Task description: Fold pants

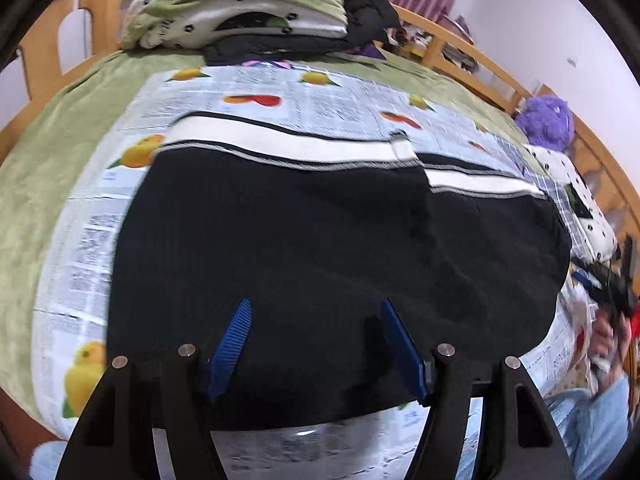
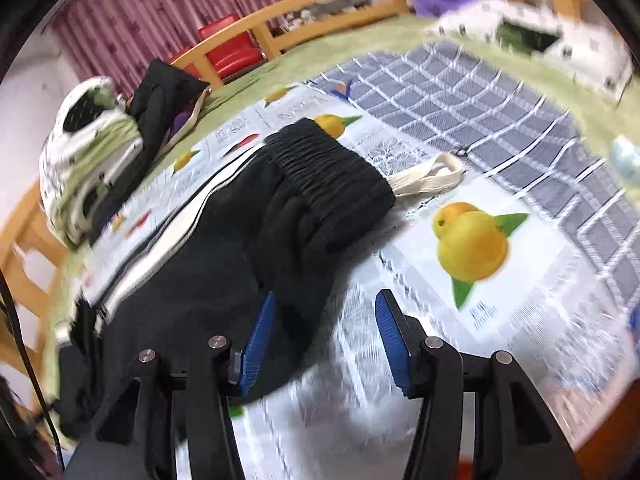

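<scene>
The black knit pants with white side stripes (image 1: pixel 320 232) lie folded lengthwise on the fruit-printed newspaper-pattern sheet (image 1: pixel 80 248), their elastic waistband (image 2: pixel 332 176) beside a printed orange. The left gripper (image 1: pixel 316 344) hovers over the pants, jaws wide, holding nothing. The right gripper (image 2: pixel 324 340) is also wide and empty, at the pants' near edge. Pinching only 1 layer would likely skew the fold.

Newsprint-pattern sheet (image 1: pixel 80 240) under pants: columns of tiny print, too blurred to read. Small blue marks below printed fruit (image 2: pixel 472 246), illegible. No readable labels elsewhere.
</scene>
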Action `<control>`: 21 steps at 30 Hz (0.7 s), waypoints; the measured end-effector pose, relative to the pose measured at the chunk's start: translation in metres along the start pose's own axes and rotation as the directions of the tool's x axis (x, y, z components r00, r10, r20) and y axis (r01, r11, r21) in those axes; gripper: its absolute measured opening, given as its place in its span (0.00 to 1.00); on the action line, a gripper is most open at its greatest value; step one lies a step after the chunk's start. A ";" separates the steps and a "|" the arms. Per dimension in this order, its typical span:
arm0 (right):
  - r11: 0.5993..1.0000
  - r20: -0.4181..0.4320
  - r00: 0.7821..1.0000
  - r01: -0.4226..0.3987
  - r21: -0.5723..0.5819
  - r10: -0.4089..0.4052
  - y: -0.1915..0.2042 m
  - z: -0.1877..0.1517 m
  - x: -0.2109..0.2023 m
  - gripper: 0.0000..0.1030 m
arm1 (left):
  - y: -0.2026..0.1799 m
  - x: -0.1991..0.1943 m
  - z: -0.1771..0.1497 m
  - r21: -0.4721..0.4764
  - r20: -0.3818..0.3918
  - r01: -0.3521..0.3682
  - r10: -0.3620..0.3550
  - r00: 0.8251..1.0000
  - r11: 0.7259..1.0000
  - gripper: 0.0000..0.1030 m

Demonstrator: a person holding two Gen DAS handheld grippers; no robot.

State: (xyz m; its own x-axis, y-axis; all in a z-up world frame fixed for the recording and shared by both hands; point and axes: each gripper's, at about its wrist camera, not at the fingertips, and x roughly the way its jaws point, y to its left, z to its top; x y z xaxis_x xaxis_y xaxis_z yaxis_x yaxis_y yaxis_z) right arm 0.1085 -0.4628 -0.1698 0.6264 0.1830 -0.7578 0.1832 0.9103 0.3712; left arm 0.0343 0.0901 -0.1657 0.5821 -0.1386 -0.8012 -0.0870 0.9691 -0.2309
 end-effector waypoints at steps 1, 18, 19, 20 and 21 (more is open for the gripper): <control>1.000 -0.006 1.000 -0.016 0.007 0.016 -0.003 0.007 0.007 0.50 | -0.003 0.001 -0.001 0.006 0.000 -0.004 0.004 1.000 1.000 0.64; 0.997 -0.070 0.996 -0.058 -0.057 0.054 -0.014 0.049 0.048 0.40 | -0.022 0.025 0.000 0.047 -0.051 -0.089 0.091 0.995 0.995 0.64; 0.997 -0.038 0.999 -0.027 -0.073 0.024 -0.012 0.047 0.033 0.42 | -0.021 0.023 0.000 0.045 -0.045 -0.088 0.090 0.995 0.995 0.64; 0.997 -0.018 1.000 -0.016 -0.075 0.015 -0.009 0.044 0.019 0.41 | -0.020 0.021 0.000 0.042 -0.037 -0.085 0.087 0.996 0.995 0.64; 0.997 -0.008 1.000 -0.009 -0.074 0.008 -0.005 0.040 0.008 0.41 | -0.020 0.018 0.001 0.037 -0.028 -0.079 0.080 0.996 0.996 0.64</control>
State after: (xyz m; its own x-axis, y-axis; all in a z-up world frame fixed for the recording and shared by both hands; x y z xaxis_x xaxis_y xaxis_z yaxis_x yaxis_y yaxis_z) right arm 0.1430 -0.4807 -0.1563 0.6219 0.1934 -0.7588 0.1215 0.9335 0.3375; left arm 0.0469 0.0687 -0.1752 0.5505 -0.0666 -0.8322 -0.1029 0.9838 -0.1468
